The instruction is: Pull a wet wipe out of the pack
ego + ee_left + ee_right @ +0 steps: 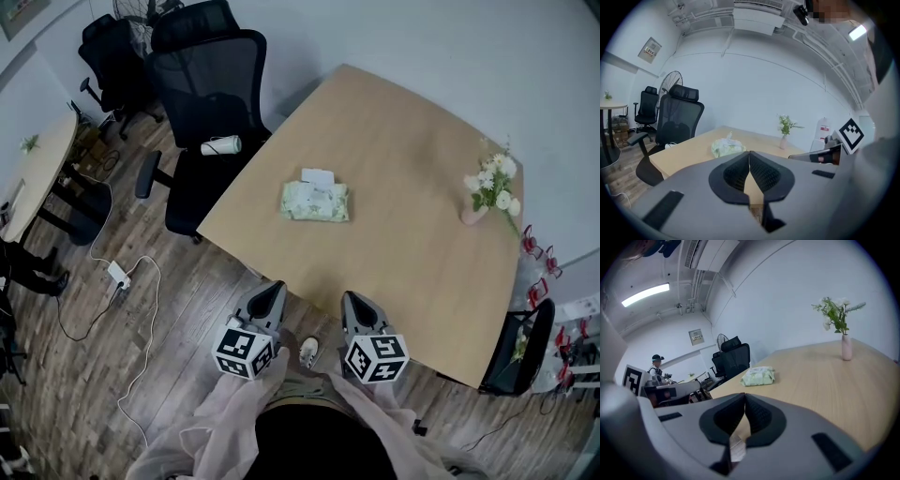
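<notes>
Big light-brown wooden table (403, 169) in the middle. Black mesh office chair (202, 103) just beside its left edge. At the near edge, left grey gripper (274, 289) and right grey gripper (352, 300), side by side, both closed all the way with nothing in between. Well apart from both, flat on the table, soft pale green pack of wet wipes (315, 201). Far right, small pink vase of white flowers (473, 215).

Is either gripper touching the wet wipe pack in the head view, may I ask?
No, the wet wipe pack lies on the table well apart from the left gripper and right gripper at its near edge.
</notes>
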### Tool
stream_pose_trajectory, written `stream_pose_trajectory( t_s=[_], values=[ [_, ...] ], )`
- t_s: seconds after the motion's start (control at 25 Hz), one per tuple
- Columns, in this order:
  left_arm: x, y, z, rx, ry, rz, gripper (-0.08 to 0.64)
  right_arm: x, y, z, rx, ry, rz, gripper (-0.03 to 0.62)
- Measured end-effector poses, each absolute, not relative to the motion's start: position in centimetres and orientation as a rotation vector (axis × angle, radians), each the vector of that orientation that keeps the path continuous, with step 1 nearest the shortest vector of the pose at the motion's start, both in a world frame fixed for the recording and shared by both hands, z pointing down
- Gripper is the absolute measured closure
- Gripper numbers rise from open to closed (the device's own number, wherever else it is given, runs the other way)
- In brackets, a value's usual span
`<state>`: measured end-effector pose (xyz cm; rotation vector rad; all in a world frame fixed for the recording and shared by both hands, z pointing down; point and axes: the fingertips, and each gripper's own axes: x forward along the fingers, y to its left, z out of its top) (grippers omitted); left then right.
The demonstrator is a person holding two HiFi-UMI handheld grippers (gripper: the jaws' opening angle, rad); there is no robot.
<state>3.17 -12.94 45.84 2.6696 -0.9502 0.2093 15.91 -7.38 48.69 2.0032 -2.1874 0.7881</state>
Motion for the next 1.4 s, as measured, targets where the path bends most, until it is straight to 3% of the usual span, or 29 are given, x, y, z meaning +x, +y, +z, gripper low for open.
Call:
stream_pose_trajectory(
  t_s=[1.4],
  values=[
    [4.7,-19.4,47.7,2.675,-0.885,0.256,0.548,16.7,-18.1,47.7,1.922,-2.196,0.566,0.568]
  ],
)
